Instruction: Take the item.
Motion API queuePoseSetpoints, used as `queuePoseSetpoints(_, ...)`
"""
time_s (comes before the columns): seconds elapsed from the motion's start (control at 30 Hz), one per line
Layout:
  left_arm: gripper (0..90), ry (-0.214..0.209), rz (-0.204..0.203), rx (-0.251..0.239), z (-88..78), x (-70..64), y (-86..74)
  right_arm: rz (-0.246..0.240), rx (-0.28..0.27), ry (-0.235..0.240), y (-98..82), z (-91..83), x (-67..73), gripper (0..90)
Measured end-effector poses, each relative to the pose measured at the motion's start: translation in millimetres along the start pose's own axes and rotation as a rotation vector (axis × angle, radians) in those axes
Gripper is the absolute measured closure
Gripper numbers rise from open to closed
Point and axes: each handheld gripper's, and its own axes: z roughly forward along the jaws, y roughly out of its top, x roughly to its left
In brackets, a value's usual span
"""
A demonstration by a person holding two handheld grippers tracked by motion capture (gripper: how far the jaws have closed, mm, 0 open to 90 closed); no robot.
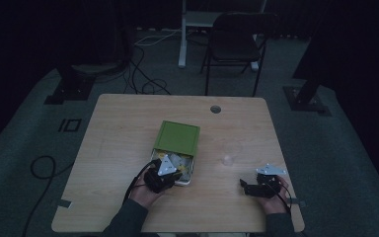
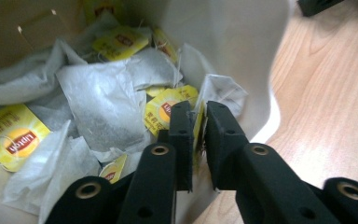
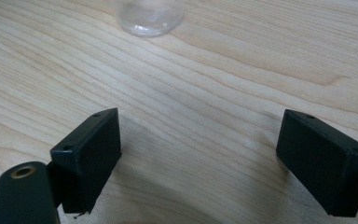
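Many tea bags (image 2: 112, 100) lie heaped in the open box (image 1: 173, 163), whose green lid (image 1: 178, 138) is swung up on the side away from the person. Several carry yellow paper tags; one tag (image 2: 16, 135) at the heap's left reads "Lipton" in red on a yellow sun, with small print I cannot read. Another yellow tag (image 2: 198, 126) stands on edge at the box's near wall, and the left gripper (image 2: 199, 123) has its black fingers (image 2: 182, 135) pressed together on it, pinching the thin paper between the pads. Beside that tag lies a round-cornered one (image 2: 161, 109) with the same brand mark partly hidden by a finger. In the high view the left gripper (image 1: 162, 174) sits over the box's near edge, held in the person's left hand.

Well to the right of the box, the right gripper (image 1: 260, 186) rests low over the desk (image 1: 123, 128), its fingers (image 3: 91, 154) spread wide with only bare wood between them. Between box and right gripper stands a small clear glass (image 1: 227, 160), its base also seen in the right gripper view (image 3: 149, 18).

Beyond the box the pale wood-grain desk has a round cable hole (image 1: 215, 109). Farther still the room is dim: grey carpet, loose cables (image 1: 145, 81), a dark folding chair (image 1: 237, 44).
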Motion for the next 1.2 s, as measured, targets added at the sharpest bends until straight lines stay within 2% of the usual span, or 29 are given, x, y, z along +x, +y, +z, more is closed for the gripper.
queuePoseSetpoints(0.1,84.6,0.008,0.004,-0.009,-4.3,-0.6,1.7,0.000,0.000,0.000,0.0,0.0,0.0,13.4)
queuePoseSetpoints(0.2,85.0,0.034,0.017,-0.036,-15.2,-1.6,5.9,0.000,0.000,0.000,0.0,0.0,0.0,13.4)
queuePoseSetpoints(0.43,85.0,0.046,0.022,-0.063,-29.7,-1.8,9.7,0.000,0.000,0.000,0.0,0.0,0.0,13.4)
queuePoseSetpoints(1.0,85.0,-0.021,0.016,-0.069,-46.6,-0.9,18.9,0.000,0.000,0.000,0.0,0.0,0.0,13.4)
queuePoseSetpoints(1.2,85.1,-0.055,0.033,-0.070,-51.4,-0.5,25.8,0.000,0.000,0.000,0.0,0.0,0.0,13.4)
